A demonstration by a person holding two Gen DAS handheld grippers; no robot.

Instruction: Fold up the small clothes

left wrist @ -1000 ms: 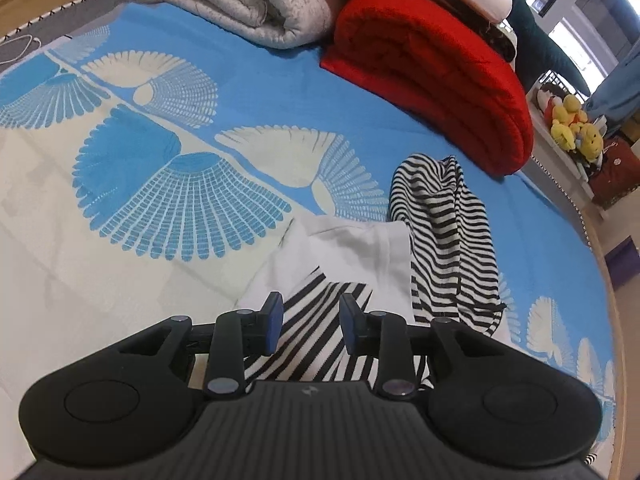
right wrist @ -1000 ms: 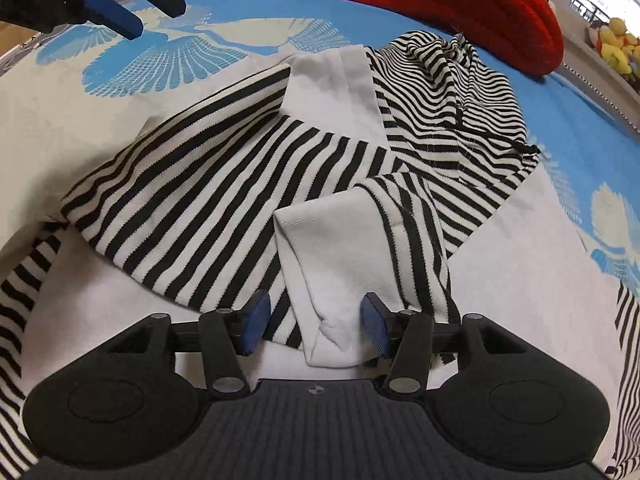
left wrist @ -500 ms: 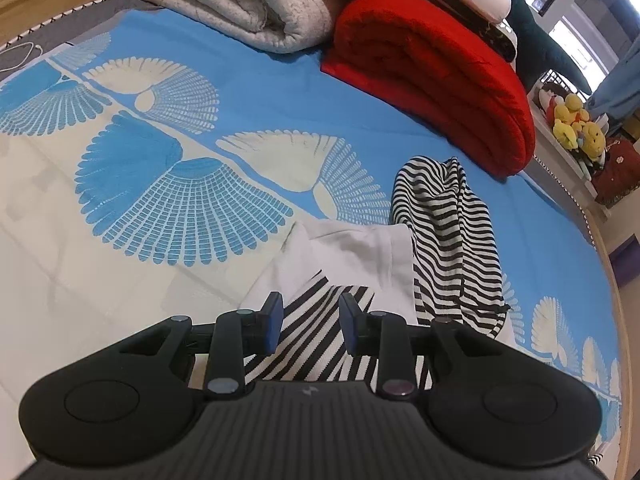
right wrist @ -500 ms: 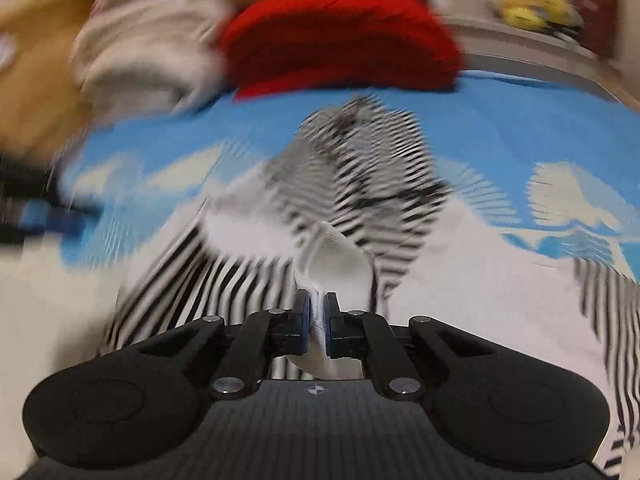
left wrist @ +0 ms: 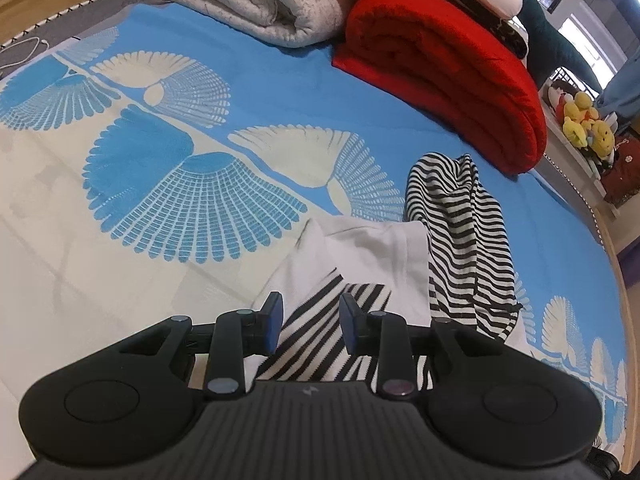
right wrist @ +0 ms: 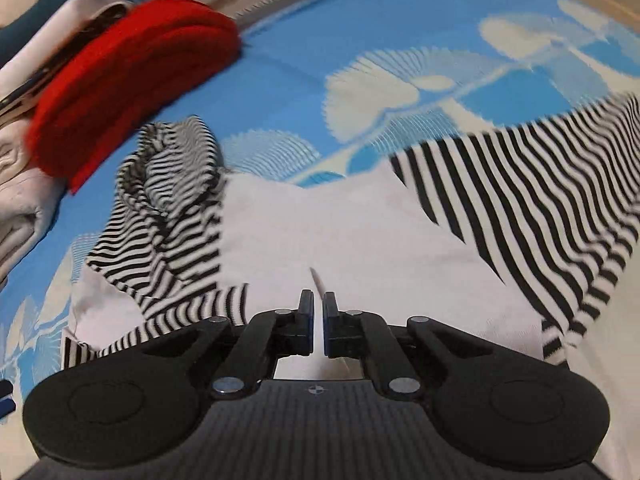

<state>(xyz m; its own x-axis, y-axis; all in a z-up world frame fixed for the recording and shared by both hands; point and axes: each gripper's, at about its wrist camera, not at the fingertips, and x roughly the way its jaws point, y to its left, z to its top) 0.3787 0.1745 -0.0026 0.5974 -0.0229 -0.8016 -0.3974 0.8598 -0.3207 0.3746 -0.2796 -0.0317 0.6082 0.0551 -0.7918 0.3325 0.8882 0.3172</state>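
Note:
A black-and-white striped hooded top (left wrist: 460,240) with white panels lies on the blue and cream bedspread (left wrist: 180,184). My left gripper (left wrist: 310,320) hovers over the top's near striped part, open, its pads apart with nothing pinched. In the right wrist view the top (right wrist: 360,232) spreads out ahead, its crumpled striped hood (right wrist: 172,184) at the left. My right gripper (right wrist: 318,312) is shut on a thin fold of the top's white fabric, which sticks out just past the pads.
A folded red blanket (left wrist: 440,80) and a rolled pale quilt (left wrist: 260,4) lie along the far side of the bed. Yellow plush toys (left wrist: 584,124) sit on a shelf past the bed's right edge. The red blanket (right wrist: 132,72) also shows at the upper left.
My right gripper went from open around the white sleeve end to shut on it, then swung sideways and rolled with the fabric. The left gripper stayed still.

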